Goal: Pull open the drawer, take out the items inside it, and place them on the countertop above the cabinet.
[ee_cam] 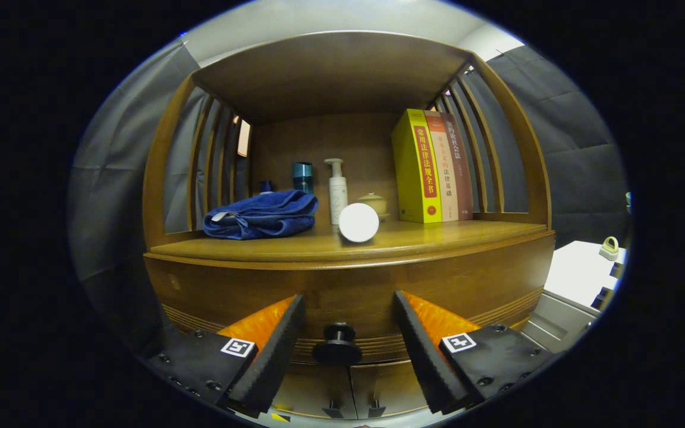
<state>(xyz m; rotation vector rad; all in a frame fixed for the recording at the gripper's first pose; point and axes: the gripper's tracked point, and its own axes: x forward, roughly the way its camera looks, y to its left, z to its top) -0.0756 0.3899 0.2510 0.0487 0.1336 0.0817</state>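
Observation:
A wooden cabinet stands straight ahead, with its drawer front (348, 291) closed. The drawer's dark round knob (337, 343) sits between my two fingers, a little ahead of them, with clear gaps on both sides. My gripper (348, 309) is open and holds nothing. Above the drawer runs the wooden countertop (437, 235). On it lie a folded blue towel (262, 215) to the left and a white round object (358, 222) near the front edge at the middle. The drawer's inside is hidden.
At the back of the countertop stand a white pump bottle (337, 191), a blue cup (302, 176), a small lidded pot (373, 203) and upright books (431, 166) on the right. Curved wooden slats and a top board enclose it. A white surface (580, 270) lies right of the cabinet.

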